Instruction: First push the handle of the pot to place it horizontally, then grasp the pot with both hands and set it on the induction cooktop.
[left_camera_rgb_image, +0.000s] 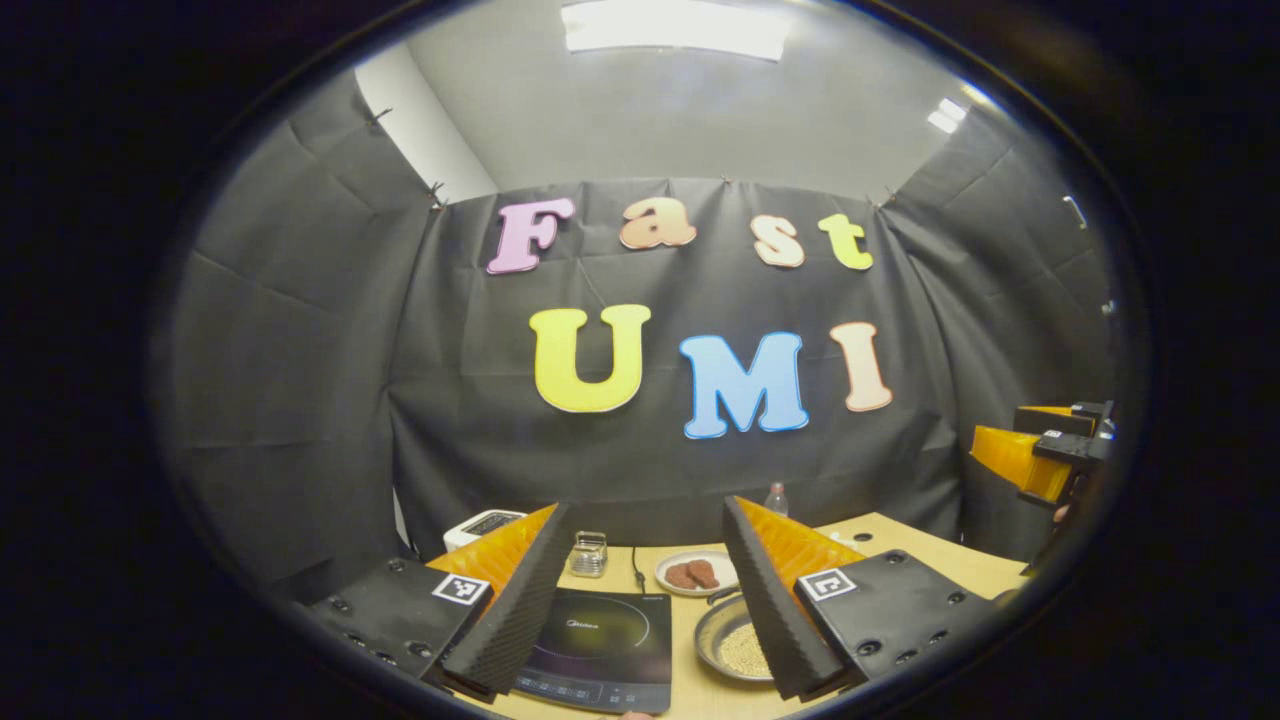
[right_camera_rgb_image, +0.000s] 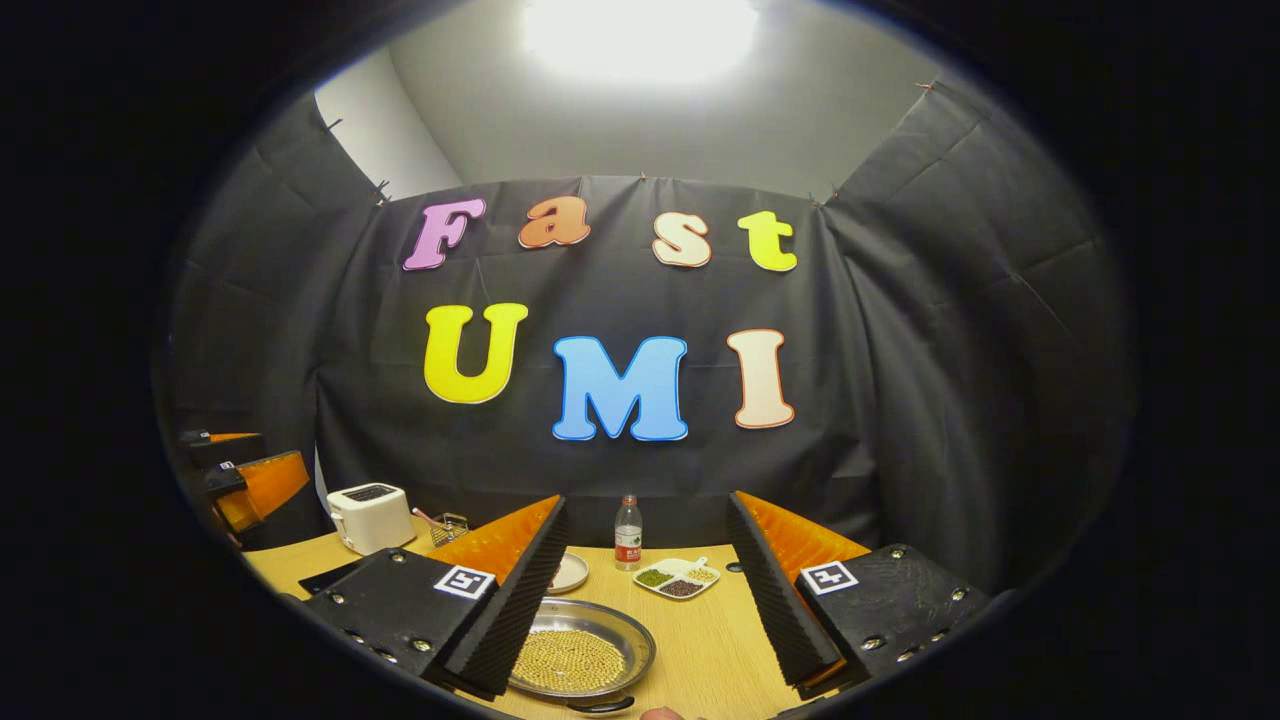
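Observation:
A shallow metal pot (left_camera_rgb_image: 738, 645) holding yellow grains sits on the wooden table (left_camera_rgb_image: 690, 690), just right of the black induction cooktop (left_camera_rgb_image: 600, 650). In the right gripper view the pot (right_camera_rgb_image: 580, 655) lies low between my fingers, with a dark handle (right_camera_rgb_image: 600, 705) at its near rim. My left gripper (left_camera_rgb_image: 645, 508) is open, raised above the cooktop and pot, with nothing between its fingers. My right gripper (right_camera_rgb_image: 646, 500) is also open and raised above the pot. Each gripper shows at the edge of the other's view: the right gripper (left_camera_rgb_image: 1050, 450) and the left gripper (right_camera_rgb_image: 240, 475).
Behind the pot are a plate of brown meat pieces (left_camera_rgb_image: 695, 572), a small wire basket (left_camera_rgb_image: 589, 553), a white toaster (right_camera_rgb_image: 370, 517), a plastic bottle (right_camera_rgb_image: 628, 533) and a divided dish of beans (right_camera_rgb_image: 678, 577). Black cloth walls close the booth behind the table.

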